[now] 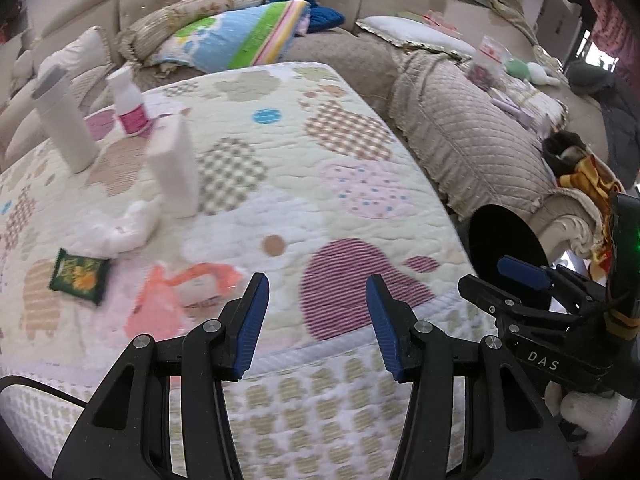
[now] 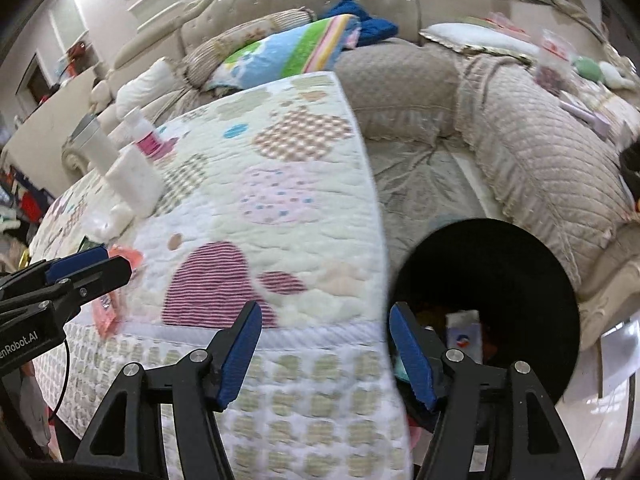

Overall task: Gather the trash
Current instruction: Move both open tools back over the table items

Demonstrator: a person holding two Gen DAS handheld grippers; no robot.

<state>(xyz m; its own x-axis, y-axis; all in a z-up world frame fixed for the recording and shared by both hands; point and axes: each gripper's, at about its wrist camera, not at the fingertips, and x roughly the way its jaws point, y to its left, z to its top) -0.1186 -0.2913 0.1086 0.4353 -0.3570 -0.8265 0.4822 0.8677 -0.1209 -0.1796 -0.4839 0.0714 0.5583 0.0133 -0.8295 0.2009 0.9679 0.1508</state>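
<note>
Quilted table cover (image 1: 280, 208) w/ white bottles (image 1: 64, 120), beige sofa (image 1: 460, 132) behind.

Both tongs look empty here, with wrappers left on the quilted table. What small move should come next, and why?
Probably ease the left tongs forward and left toward the pink wrapper, the nearest trash. Both the left and right tongs are open and hold nothing, the black bin already has litter in it, and the green packet and crumpled tissue lie farther off.
</note>
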